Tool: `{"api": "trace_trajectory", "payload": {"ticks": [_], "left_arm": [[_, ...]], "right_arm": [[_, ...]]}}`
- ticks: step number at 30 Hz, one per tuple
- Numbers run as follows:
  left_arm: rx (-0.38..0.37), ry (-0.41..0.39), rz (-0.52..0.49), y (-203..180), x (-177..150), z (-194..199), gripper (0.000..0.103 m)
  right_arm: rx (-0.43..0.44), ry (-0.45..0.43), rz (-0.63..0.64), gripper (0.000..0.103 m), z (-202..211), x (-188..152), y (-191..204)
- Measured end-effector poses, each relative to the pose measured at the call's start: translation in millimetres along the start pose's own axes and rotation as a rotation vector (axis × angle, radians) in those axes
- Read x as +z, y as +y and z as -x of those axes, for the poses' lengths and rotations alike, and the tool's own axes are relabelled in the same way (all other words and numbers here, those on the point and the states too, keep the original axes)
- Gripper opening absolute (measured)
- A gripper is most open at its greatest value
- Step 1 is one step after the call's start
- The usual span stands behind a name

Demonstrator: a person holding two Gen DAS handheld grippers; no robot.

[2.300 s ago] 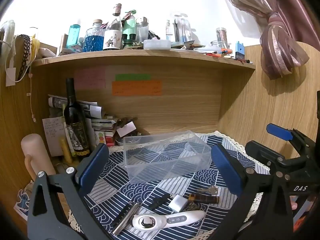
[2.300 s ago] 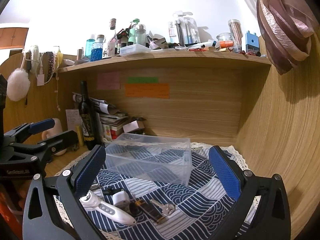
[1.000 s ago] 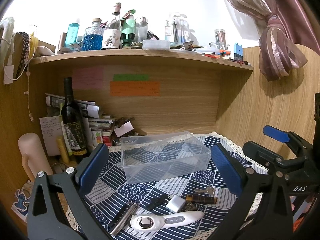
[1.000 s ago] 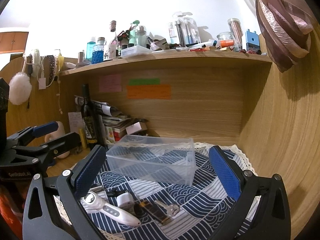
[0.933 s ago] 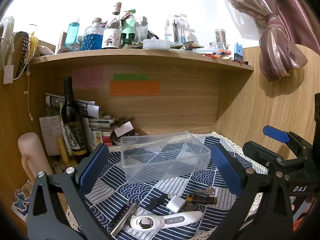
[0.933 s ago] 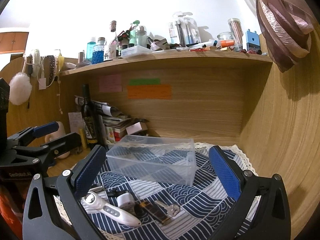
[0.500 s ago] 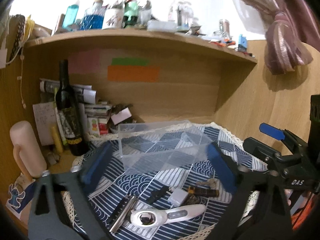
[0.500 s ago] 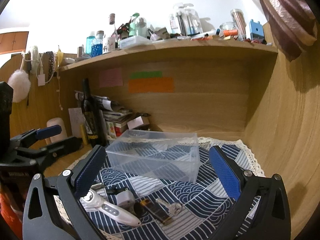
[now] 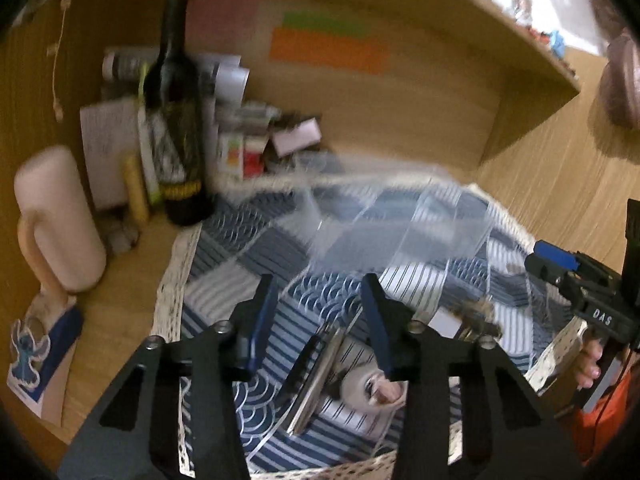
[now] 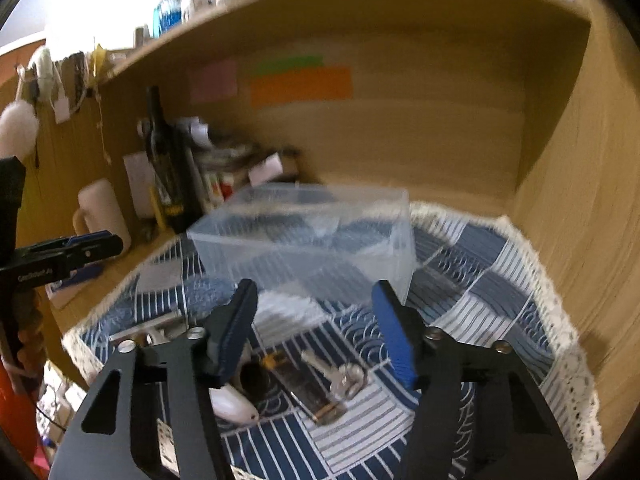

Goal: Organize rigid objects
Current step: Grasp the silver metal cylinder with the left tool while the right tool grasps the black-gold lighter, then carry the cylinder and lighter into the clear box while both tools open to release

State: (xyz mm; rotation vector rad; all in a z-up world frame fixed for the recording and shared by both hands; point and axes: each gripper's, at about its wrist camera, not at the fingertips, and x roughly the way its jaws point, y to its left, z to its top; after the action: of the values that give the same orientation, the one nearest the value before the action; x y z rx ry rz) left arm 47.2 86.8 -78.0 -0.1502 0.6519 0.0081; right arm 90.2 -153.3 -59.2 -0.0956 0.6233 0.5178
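A clear plastic divided box stands on the blue patterned cloth; it also shows in the left wrist view. In front of it lie small items. My left gripper is open, low over a flat metal razor and a white handheld device. My right gripper is open, low over a key, a dark brown rectangular piece and the white device. Both views are motion-blurred.
A dark wine bottle, books and papers stand at the back left under the wooden shelf. A pale pink mug stands at the left. Wooden walls close the back and right. The cloth's lace edge runs near the right wall.
Both grippers have dropped and tilted down toward the items on the cloth. Their jaws have narrowed from wide open to partly open. The objects have not moved.
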Motion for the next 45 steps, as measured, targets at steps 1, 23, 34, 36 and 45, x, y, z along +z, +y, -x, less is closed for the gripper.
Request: {"api": "trace_trajectory", "payload": {"ticks": [1, 23, 34, 36, 45], "left_arm": [[0.0, 0.013, 0.001, 2, -4, -3, 0.04], [-0.065, 0.221, -0.026, 9, -47, -61, 0.036], [-0.047, 0.193, -0.031, 10, -44, -66, 0.015], [-0.038, 0.177, -0.018, 12, -42, -63, 0.015], [0.001, 0.052, 0.016, 19, -8, -32, 0.015]], "right_arm": [[0.006, 0.014, 0.0, 0.044, -3, -1, 0], [0.083, 0.314, 0.089, 0.024, -56, -43, 9], [0.084, 0.345, 0.127, 0.022, -74, -38, 9], [0.076, 0.326, 0.111, 0.022, -71, -38, 6], [0.042, 0.173, 0.079, 0.022, -45, -10, 1]]}}
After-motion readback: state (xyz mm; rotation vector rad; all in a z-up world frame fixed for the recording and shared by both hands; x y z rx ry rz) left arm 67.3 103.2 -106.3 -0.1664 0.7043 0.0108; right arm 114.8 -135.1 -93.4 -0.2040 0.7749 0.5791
